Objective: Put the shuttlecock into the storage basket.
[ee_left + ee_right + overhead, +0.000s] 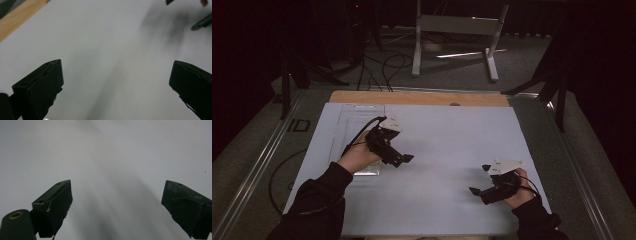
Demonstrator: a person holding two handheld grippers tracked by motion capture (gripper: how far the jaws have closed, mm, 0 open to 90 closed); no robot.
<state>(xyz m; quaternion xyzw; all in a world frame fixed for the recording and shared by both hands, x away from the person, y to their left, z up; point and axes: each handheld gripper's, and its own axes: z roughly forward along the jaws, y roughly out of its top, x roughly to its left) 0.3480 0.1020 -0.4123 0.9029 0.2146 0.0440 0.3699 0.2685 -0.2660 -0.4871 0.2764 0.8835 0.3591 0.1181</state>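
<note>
The high view looks forward and down from above the person's side onto the pale grey sheet-covered desk (437, 150), taking in the floor beyond. The 2 gripper views sit close above that same grey surface, each looking along its own black jaws; the left gripper view also catches the wooden desk edge (17, 18).

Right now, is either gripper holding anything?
No: the left gripper and right gripper both stand wide open over the bare white table sheet.
</note>
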